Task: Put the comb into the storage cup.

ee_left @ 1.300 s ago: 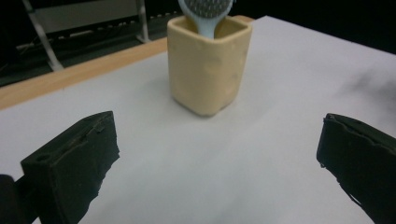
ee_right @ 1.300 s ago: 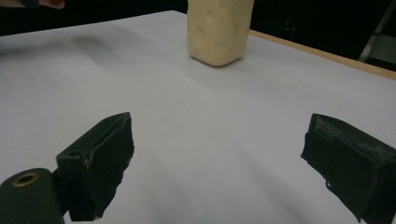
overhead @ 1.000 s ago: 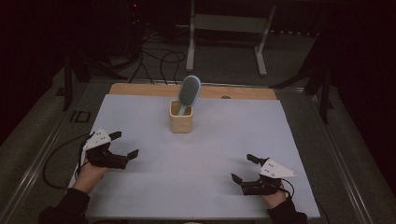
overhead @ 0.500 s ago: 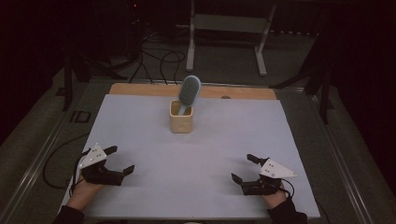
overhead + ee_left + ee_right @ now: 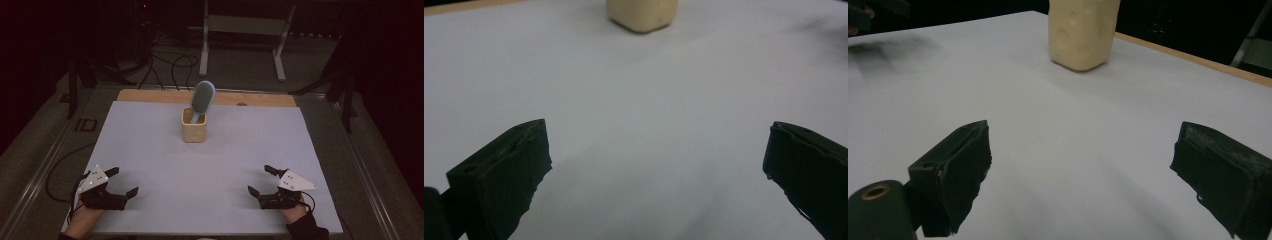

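Two tools rest at the near edge of the table (image 5: 150, 130), one in each of your hands. Your left tool (image 5: 123, 181) lies at the near left corner of the pale sheet, its jaws spread wide and pointing toward the middle of the table; nothing sits between them. In the left gripper view the left tool (image 5: 656, 150) shows both black jaws far apart, with bare white surface in the gap and no contact with any object. Your right tool (image 5: 261, 180) lies at the near right, jaws likewise wide apart and empty, angled inward toward the centre. In the right gripper view the right tool (image 5: 1080, 155) frames only bare sheet between its two jaws.

The cream cup (image 5: 194, 125) stands upright toward the far middle of the table, well apart from both tools. A blue hairbrush (image 5: 203, 97) stands in the cup, handle down, head up and tilted slightly to the right. In the left gripper view the base of the cup (image 5: 642, 12) appears at the top edge, ahead of the jaws; in the right gripper view the cup (image 5: 1082, 32) stands ahead and slightly left of centre. Neither tool touches the cup or the hairbrush.
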`<action>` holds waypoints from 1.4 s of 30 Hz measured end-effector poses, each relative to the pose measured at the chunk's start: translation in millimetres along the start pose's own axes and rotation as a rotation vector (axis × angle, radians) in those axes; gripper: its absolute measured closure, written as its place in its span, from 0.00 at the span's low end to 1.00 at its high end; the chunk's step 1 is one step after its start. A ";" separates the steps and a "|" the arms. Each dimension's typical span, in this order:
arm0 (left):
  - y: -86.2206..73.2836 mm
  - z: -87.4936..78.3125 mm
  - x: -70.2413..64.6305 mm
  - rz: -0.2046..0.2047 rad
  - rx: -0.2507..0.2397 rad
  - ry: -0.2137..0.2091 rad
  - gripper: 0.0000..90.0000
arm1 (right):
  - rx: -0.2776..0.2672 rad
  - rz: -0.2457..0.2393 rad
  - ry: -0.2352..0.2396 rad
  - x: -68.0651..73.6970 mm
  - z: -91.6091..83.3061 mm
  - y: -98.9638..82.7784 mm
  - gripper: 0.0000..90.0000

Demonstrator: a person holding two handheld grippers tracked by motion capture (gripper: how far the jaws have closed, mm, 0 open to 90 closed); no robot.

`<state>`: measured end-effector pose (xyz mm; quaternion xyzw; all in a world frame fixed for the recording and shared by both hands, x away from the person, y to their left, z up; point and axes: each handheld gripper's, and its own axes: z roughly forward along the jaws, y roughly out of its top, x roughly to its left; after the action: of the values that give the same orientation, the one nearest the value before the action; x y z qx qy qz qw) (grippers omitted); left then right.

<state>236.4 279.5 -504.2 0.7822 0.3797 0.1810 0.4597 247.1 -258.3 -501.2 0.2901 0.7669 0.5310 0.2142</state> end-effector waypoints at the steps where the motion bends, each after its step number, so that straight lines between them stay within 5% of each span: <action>1: 0.0 0.0 0.0 0.000 0.000 0.000 0.00 | 0.000 0.000 0.000 0.0 0.0 0.0 0.09; 10: -13.4 -10.9 -4.9 -0.051 0.010 0.039 0.00 | 0.005 -0.002 0.000 0.2 0.3 -0.2 0.09; 17: -13.5 -9.8 -8.1 -0.028 0.021 0.079 0.00 | 0.007 -0.005 0.004 0.0 1.2 -0.5 0.09; 28: -11.5 -2.9 -7.4 -0.054 0.005 0.129 0.00 | 0.014 -0.008 0.014 0.1 4.8 -1.1 0.09; 42: -9.6 -2.2 -7.8 -0.051 -0.006 0.125 0.00 | 0.017 -0.013 0.015 0.4 5.2 -1.1 0.09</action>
<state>225.9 277.6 -510.8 0.7582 0.4268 0.2187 0.4418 249.9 -254.7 -504.0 0.2830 0.7747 0.5253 0.2094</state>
